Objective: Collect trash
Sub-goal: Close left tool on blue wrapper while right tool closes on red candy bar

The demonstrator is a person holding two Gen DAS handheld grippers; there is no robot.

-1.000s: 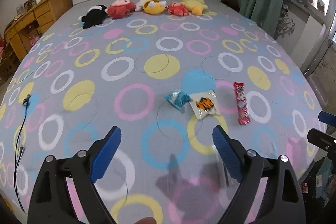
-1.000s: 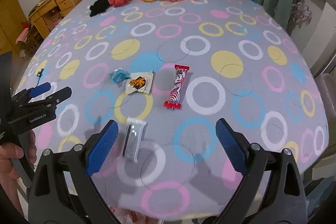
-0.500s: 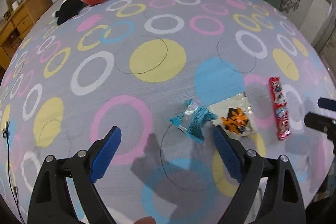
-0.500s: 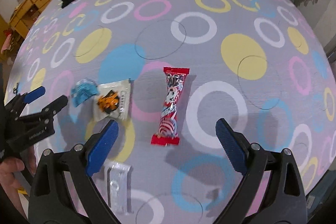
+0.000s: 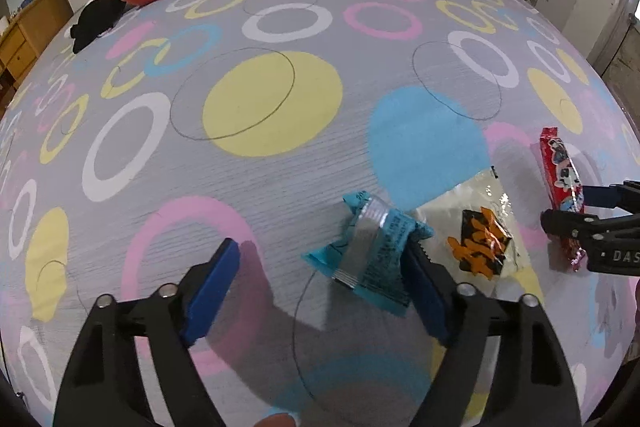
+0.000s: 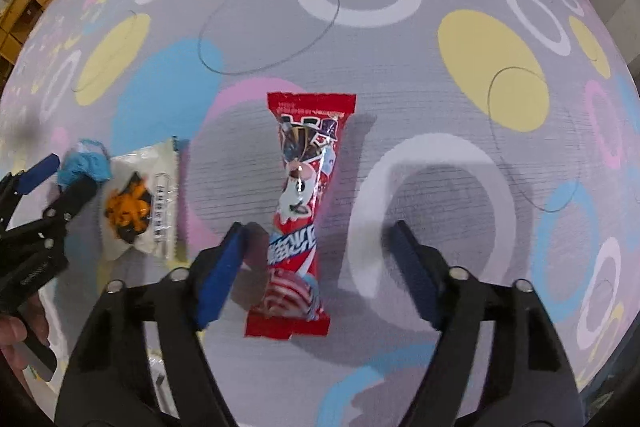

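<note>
Both hand-held grippers had dropped closer to the bed (image 5: 280, 167). My left hand-held gripper (image 5: 320, 279) gaped empty around the blue wrapper (image 5: 372, 251). My right hand-held gripper (image 6: 320, 259) stood wide, empty, straddling the red wrapper (image 6: 304, 211) for pinching.

On the black body of my right tongs (image 5: 600, 211), seen at the edge of my left wrist view, white capital letters read "DAS" before the frame cuts the word off. My left tongs (image 6: 52, 179) carry a line of pale lettering on the black arm, too blurred to read. The red candy wrapper (image 6: 300, 211) bears large white characters on a blue band near its lower end, and I cannot make them out. The blue wrapper (image 5: 372, 251) shows fine print, also unreadable.
</note>
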